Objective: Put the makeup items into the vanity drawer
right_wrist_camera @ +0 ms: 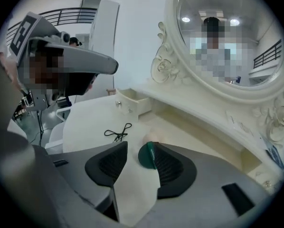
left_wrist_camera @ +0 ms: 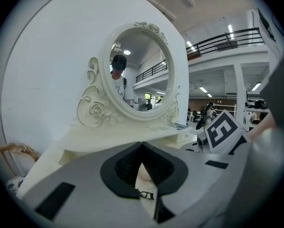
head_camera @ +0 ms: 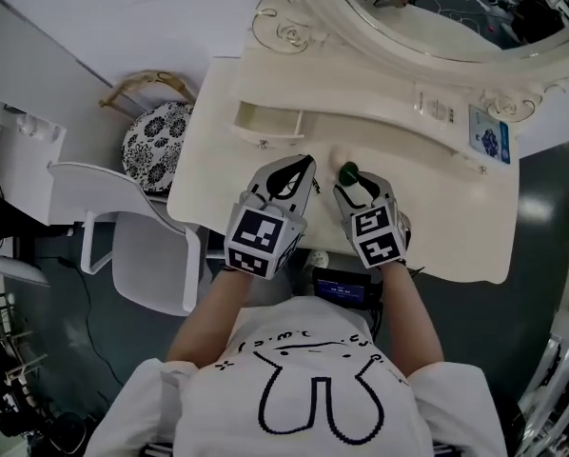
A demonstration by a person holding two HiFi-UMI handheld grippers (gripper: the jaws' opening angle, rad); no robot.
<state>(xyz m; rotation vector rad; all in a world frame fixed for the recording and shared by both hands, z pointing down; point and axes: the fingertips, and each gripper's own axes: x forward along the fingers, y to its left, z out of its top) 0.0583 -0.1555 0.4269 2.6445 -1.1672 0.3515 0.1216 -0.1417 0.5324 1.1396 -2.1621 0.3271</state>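
Note:
On the cream vanity top (head_camera: pixel 437 227), my right gripper (head_camera: pixel 357 178) stands open. A small dark green round item (right_wrist_camera: pixel 148 156) sits between its jaws, against the right-hand pad; the left-hand pad is apart from it. Just beyond lies a pale pink round item (right_wrist_camera: pixel 152 136). The green item (head_camera: pixel 348 170) also shows at the jaw tips in the head view. The small drawer (head_camera: pixel 265 118) at the vanity's left stands pulled open (right_wrist_camera: pixel 131 103). My left gripper (head_camera: pixel 304 166) hovers beside the right one, its tips together (left_wrist_camera: pixel 142 148), with nothing in them.
A thin black looped cord (right_wrist_camera: pixel 118 132) lies on the tabletop near the drawer. The oval mirror (head_camera: pixel 437 8) and its raised shelf (head_camera: pixel 380 103) run along the back. A white chair (head_camera: pixel 123 231) and a patterned cushion (head_camera: pixel 158 141) stand left of the table.

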